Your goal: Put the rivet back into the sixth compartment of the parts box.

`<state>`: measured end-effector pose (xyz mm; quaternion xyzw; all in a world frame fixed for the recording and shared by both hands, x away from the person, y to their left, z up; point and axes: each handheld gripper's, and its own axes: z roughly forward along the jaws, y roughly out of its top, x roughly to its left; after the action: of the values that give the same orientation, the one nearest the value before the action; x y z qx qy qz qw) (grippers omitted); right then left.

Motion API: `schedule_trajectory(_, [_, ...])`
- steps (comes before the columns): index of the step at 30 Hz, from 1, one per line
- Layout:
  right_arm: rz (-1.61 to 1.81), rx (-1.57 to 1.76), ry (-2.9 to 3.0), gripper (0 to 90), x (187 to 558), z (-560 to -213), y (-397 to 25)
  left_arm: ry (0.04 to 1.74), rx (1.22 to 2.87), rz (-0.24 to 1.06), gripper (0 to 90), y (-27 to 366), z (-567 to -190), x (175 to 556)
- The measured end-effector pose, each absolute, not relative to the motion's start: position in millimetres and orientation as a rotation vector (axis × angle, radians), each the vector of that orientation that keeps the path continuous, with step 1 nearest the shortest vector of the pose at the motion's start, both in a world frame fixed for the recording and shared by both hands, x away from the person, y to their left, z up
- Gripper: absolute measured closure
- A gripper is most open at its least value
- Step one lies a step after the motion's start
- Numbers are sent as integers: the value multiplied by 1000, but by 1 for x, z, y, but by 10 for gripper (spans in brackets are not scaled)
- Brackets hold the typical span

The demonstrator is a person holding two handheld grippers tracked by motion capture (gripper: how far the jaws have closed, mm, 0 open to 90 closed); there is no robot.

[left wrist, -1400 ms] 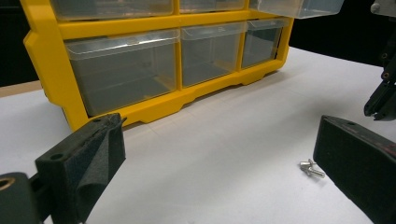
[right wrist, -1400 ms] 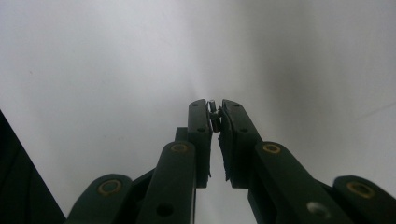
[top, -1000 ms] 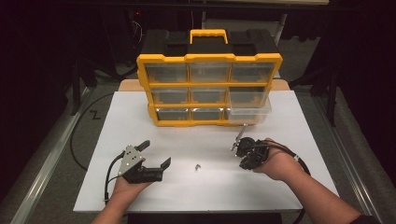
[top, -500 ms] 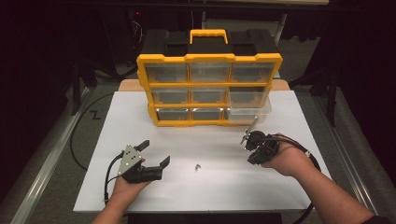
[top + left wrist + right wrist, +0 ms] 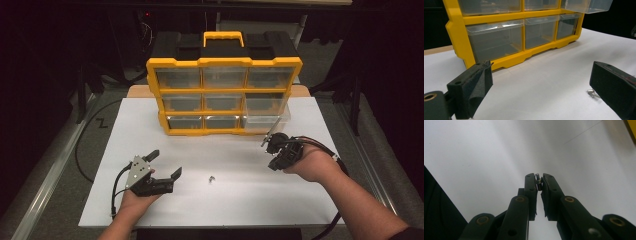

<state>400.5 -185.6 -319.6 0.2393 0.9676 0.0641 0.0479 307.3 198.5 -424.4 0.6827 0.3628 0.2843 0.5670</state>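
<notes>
A yellow organizer (image 5: 225, 62) with clear drawers stands at the back of the white table; its lower right drawer (image 5: 266, 119) is pulled out. My right gripper (image 5: 269, 146) hovers just in front of that drawer. In the right gripper view it (image 5: 538, 179) is shut on a small metal screw (image 5: 538, 181) held between the jaw tips. My left gripper (image 5: 166, 163) rests open near the front left. A second small screw (image 5: 212, 178) lies on the table to its right, and shows beside the right jaw in the left gripper view (image 5: 593, 93).
The white table top (image 5: 230, 200) ends at a front edge close to both hands. Cables trail from each gripper. In the left gripper view the organizer's bottom row (image 5: 511, 40) faces me, with the pulled-out drawer (image 5: 586, 5) at the upper right.
My right gripper has moved right and toward the organizer with the screw in it, ending by the pulled-out drawer. The left gripper has stayed in place, open.
</notes>
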Motion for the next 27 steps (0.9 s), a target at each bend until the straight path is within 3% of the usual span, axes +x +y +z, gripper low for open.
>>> schedule_trajectory(27, [204, 730, 2942, 850, 407, -281, -182, 833, 1644, 692, 6, 196, -426, 307])
